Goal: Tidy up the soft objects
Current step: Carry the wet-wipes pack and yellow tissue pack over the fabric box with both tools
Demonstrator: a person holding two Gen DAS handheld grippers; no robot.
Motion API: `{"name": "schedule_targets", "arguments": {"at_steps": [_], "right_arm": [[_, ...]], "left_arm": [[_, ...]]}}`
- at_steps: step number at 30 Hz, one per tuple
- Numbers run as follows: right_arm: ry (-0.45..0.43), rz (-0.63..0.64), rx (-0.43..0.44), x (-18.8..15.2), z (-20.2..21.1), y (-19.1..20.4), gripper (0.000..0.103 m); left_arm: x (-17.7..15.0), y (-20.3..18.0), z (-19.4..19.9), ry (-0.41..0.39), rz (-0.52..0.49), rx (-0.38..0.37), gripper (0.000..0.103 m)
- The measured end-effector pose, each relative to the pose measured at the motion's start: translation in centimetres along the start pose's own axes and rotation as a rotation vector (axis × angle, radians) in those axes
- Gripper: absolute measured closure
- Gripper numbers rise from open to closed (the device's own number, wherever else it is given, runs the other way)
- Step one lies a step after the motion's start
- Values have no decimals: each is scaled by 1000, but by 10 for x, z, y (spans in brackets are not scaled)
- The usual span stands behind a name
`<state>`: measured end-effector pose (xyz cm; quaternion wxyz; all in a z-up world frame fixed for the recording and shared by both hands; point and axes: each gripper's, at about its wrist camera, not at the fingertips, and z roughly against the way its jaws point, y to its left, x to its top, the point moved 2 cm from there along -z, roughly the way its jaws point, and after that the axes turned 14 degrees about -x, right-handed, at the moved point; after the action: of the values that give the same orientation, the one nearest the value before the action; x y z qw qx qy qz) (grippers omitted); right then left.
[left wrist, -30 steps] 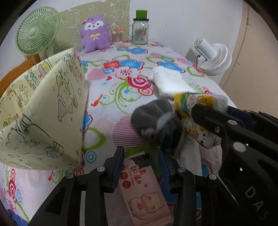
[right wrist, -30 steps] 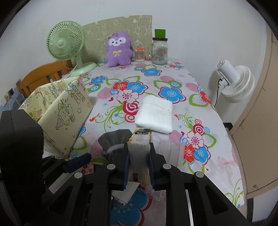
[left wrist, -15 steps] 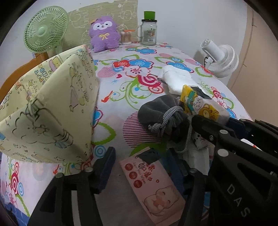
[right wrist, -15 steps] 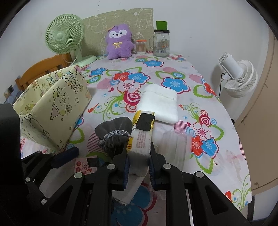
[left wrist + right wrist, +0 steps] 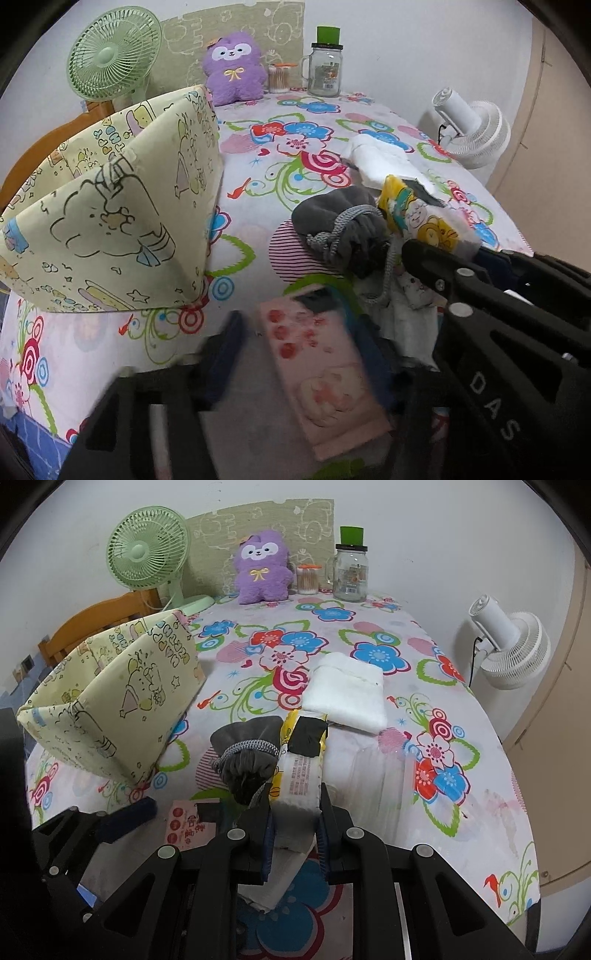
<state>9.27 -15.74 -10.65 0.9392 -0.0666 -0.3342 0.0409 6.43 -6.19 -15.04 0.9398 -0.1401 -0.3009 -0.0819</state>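
**Two tissue packs, one claw each, fabric bin off to the left**

The yellow tissue pack (image 5: 301,760) sits clamped in the right claw (image 5: 295,834), its long axis running straight out along the fingers and away from the camera, its taped end raised over the flowered bench (image 5: 424,738). The pads press both of its long sides, so the grip looks firm.

Just beside it on the left lies the grey drawstring pouch (image 5: 247,757), touching the pack's side. In the left wrist view, the pink tissue pack (image 5: 325,373) lies between the fingers of the left claw (image 5: 299,354), its long axis roughly along them. That claw's jaws have just been closing after a brief widening; the view is blurred there, so I cannot tell whether the pads already press the pink pack.

Beyond the pouch rests a folded white cloth (image 5: 347,698), well clear of both claws. The open yellow fabric bin (image 5: 110,221) stands to the left, nearer the left hand than the right. As I judge it, the held pack must travel leftward across the pouch to reach that bin, so the left claw has the shorter path.
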Motion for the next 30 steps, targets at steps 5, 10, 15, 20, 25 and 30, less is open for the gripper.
{"name": "schedule_targets", "arguments": {"at_steps": [5,10,15,20,25,30], "right_arm": [[2,-12,6,-3,3,-2,81],[3,-23,10,-1,5,-2,81],[-23,-25,-8,9,15,-4,81],[-48,-29,-14,20,25,-7,81],[-78,-36,-21,29,38,-11,81],[-102,-42,-26,37,51,-12,81]], "left_arm": [[-1,-3,4,2,-10,-15,64],[8,-6,11,-25,-36,-24,64],[18,-9,17,-38,-49,-41,64],[28,-12,27,-64,-65,-47,64],[37,-15,39,-90,-81,-55,64],[46,-19,50,-113,-96,-60,64]]}}
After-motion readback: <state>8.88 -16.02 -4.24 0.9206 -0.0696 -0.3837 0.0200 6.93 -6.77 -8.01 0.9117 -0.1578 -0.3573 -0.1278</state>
